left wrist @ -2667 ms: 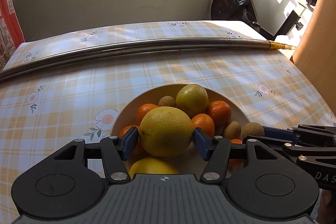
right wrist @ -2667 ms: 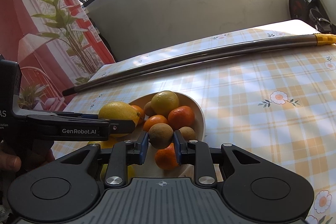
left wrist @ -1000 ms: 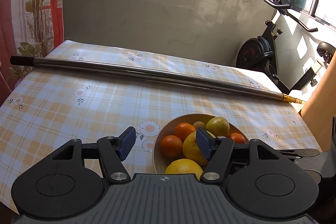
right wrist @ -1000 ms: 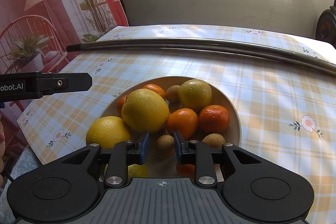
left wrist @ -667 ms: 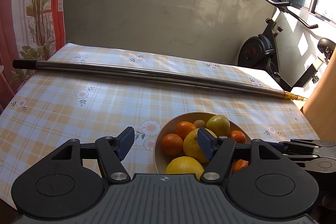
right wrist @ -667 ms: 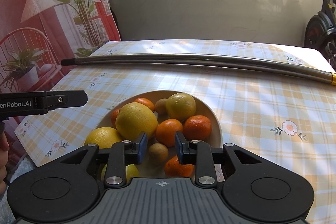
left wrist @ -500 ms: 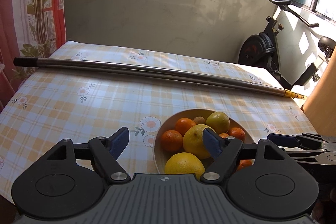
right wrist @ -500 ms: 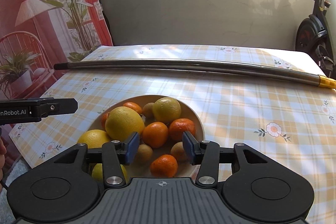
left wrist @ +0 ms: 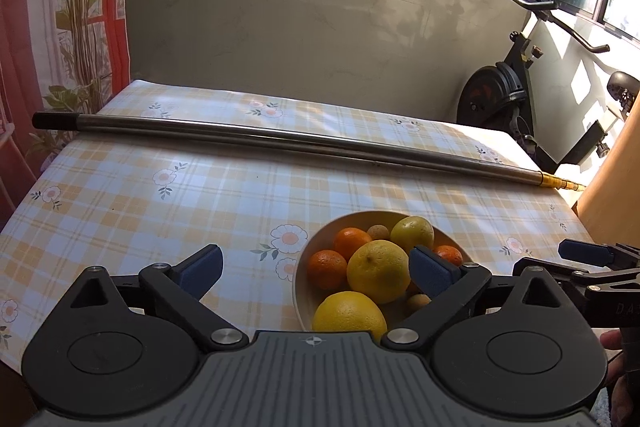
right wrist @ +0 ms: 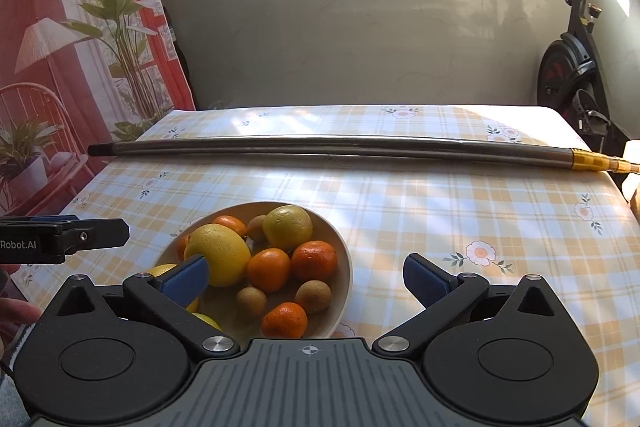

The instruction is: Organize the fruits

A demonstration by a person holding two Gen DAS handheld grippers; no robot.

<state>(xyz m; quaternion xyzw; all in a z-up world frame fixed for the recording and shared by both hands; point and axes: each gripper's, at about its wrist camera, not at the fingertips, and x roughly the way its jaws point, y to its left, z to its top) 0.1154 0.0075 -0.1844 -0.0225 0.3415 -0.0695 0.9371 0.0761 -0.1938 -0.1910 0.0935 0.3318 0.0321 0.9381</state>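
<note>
Left gripper (left wrist: 316,270) opening, blue pads wide apart, nothing gripped. Round cream bowl (left wrist: 301,281) of yellow and orange citrus and small brown fruits just ahead, toward the right finger. Right gripper (right wrist: 306,277) opening too, spread wide, empty; same bowl (right wrist: 347,267) ahead, nearer its left finger. Beyond both fingertips, long steel pole (right wrist: 320,143) lying across the yellow checked floral tablecloth (right wrist: 460,211).

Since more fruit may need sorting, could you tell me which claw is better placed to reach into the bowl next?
Probably right: the right claw, jaws opening and empty, frames most of the bowl, while the left claw sits left of it.
</note>
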